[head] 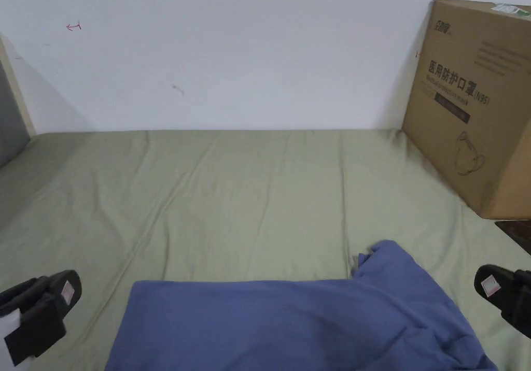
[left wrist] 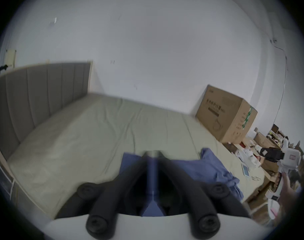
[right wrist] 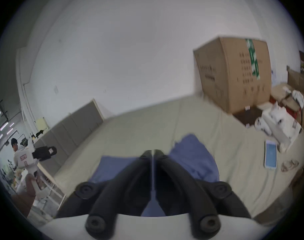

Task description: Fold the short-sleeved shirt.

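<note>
White wall, bed with olive-green sheet; shirt at the near edge, both of your grippers off it.

A white wall (head: pixel 249 51) backs the bed, and the olive-green sheet (head: pixel 233 196) lies creased across the whole mattress. A grey padded headboard (left wrist: pixel 35 91) closes your left end. A large cardboard box (head: pixel 477 108) stands on the sheet at the far right, against the wall. The blue short-sleeved shirt (head: pixel 290 325) lies on the sheet at the near edge, its far hem straight, with a bunched portion raised toward the right. Your left gripper (head: pixel 65 289) is held left of the shirt, clear of the cloth; its jaws are nearly together, a narrow gap between the tips, gripping nothing. Your right gripper (head: pixel 490 284) is held right of the shirt, apart from it; its jaws meet, nothing between them. A phone (right wrist: pixel 270 154) lies on the sheet, right of the shirt.
</note>
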`<action>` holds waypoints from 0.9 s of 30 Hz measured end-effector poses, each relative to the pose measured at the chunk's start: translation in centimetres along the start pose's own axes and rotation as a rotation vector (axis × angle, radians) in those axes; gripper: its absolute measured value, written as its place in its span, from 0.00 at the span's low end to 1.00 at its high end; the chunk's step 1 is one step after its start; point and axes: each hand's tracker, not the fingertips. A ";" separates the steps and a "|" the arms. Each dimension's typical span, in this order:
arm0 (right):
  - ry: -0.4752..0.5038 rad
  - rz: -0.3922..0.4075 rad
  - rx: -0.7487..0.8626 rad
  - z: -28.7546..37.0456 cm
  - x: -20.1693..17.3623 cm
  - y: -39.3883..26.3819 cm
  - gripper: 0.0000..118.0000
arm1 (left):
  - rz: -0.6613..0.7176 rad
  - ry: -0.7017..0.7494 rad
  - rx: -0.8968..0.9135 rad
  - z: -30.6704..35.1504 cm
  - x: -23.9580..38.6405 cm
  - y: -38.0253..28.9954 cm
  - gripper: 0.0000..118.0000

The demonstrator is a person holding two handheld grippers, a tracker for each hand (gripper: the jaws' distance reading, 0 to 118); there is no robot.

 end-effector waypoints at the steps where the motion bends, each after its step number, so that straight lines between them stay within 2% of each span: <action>1: 0.013 -0.013 0.030 -0.1 0.3 0.3 0.01 | 0.006 -0.007 0.038 0.2 0.6 0.1 0.00; 3: 0.097 -0.043 0.032 -1.2 -0.2 0.3 0.00 | 0.009 -0.081 0.048 -0.3 1.3 0.7 0.00; 5: 0.074 -0.037 0.030 -2.2 -0.5 0.3 0.00 | -0.005 -0.065 0.032 -1.8 1.7 1.7 0.00; 7: 0.093 -0.026 0.024 -3.2 -0.2 0.4 0.00 | -0.007 -0.072 -0.036 -4.5 0.6 3.2 0.00; 10: 0.089 -0.017 0.006 -4.3 0.1 0.3 0.00 | 0.022 -0.057 -0.350 -13.0 -4.1 4.1 0.00; 11: 0.136 -0.037 0.031 -4.2 0.5 -0.1 0.00 | 0.036 -0.085 -0.458 -16.1 -5.7 3.9 0.00; 13: 0.176 -0.091 0.097 -4.3 1.3 -0.5 0.00 | 0.043 -0.031 -0.605 -21.2 -8.1 2.5 0.00; 14: 0.144 -0.123 0.081 -4.8 1.7 -0.3 0.00 | 0.035 -0.007 -0.635 -23.4 -9.3 1.7 0.14; 16: 0.076 -0.168 0.083 -5.5 2.6 0.1 0.00 | -0.024 0.052 -0.689 -26.6 -10.3 0.1 0.71; 17: 0.035 -0.156 0.103 -5.7 2.4 0.3 0.00 | -0.025 0.054 -0.715 -28.3 -10.9 -0.9 0.89; 19: -0.063 -0.069 0.151 -5.9 2.3 1.1 0.00 | -0.001 0.044 -0.740 -30.9 -11.7 -2.5 0.90; 20: -0.147 0.005 0.166 -6.2 1.9 1.5 0.00 | 0.000 0.039 -0.754 -32.3 -12.2 -3.7 0.90; 22: -0.169 0.096 0.205 -6.5 0.8 1.9 0.00 | -0.023 0.019 -0.804 -34.8 -12.2 -5.4 0.90; 23: -0.156 0.099 0.225 -6.5 0.8 2.0 0.00 | -0.038 0.018 -0.822 -35.9 -12.1 -6.3 0.90; 24: -0.157 0.069 0.233 -6.5 0.8 2.2 0.00 | -0.061 0.031 -0.853 -36.3 -12.1 -7.6 0.90; 27: -0.142 -0.096 0.321 -5.7 2.0 2.9 0.00 | -0.063 0.038 -0.879 -37.7 -11.8 -9.8 0.93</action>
